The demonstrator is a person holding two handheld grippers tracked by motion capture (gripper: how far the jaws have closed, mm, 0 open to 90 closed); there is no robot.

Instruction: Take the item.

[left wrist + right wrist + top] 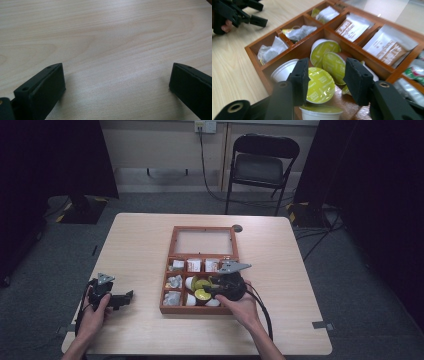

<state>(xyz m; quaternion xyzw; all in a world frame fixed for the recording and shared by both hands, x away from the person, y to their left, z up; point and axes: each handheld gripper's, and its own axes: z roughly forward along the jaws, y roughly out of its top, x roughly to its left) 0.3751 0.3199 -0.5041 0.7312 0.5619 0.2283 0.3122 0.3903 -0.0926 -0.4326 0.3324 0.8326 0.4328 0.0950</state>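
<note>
With its jaws parted astride a green-lidded pod [320, 85] in the wooden box [169, 270], the right gripper [325, 80] should close squarely on the rim, while the left gripper [120, 300] rests released on the surface [105, 32].

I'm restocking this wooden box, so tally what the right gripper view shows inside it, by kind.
Green-lidded capsules: 4 showing lids, partly overlapped
White capsule, lid facing away: 1
Silver-and-brown sachets: 2
Crumpled clear-wrapped packets: 3
Total: 10, leaving out blurred packets at the right edge
</note>
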